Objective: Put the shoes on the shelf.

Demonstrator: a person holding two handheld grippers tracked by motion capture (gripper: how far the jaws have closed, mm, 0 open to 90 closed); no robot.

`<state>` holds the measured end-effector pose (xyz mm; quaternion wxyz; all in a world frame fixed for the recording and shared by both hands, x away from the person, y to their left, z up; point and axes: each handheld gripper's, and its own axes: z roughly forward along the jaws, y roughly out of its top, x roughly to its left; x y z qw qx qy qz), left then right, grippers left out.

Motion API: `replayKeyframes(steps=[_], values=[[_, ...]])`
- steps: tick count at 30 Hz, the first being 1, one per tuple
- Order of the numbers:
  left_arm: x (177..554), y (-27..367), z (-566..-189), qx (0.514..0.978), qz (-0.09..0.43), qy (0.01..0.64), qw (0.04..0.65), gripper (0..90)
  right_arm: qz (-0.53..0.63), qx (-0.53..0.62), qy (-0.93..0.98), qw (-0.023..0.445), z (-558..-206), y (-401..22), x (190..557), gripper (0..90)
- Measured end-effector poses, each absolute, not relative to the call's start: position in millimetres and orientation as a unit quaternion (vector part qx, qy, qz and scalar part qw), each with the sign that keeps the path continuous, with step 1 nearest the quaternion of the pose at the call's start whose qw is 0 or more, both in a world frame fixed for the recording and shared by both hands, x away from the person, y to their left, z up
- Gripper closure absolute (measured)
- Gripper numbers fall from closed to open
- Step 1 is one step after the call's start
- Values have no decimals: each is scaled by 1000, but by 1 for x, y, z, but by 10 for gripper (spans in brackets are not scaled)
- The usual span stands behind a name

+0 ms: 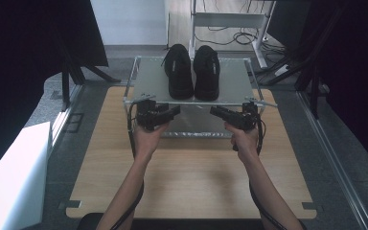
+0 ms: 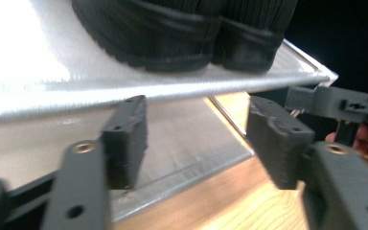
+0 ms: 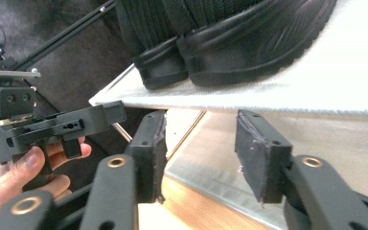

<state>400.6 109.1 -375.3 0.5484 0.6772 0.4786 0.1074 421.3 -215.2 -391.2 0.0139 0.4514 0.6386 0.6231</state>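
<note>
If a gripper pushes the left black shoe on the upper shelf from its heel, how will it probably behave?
The left black shoe would probably slide rather than tip: it sits low and flat on the shelf. Its ribbed rubber sole may drag on the matte surface. The knit-looking upper seems soft, so it may dent, and it sits close beside the right shoe, so could nudge it.

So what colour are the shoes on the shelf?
The shoes are black all over, seen best in the high view.
</note>
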Motion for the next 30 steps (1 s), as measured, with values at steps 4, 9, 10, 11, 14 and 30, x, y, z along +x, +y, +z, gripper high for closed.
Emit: replayKeyframes(steps=[4,9,10,11,14,30], values=[[396,113,-382,675,104,482,548,294,617,444,649,24,-393,-217,415,471],[388,119,-387,681,111,490,533,212,608,437,662,38,-396,-222,407,427],[386,120,-388,684,112,491,528,203,607,434,665,41,-397,-223,406,414],[384,121,-389,685,113,492,525,197,606,432,666,43,-397,-225,403,402],[379,125,-391,685,117,493,524,161,604,423,674,48,-399,-227,399,364],[341,137,-402,728,179,480,455,41,563,403,717,80,-401,-246,370,205]])
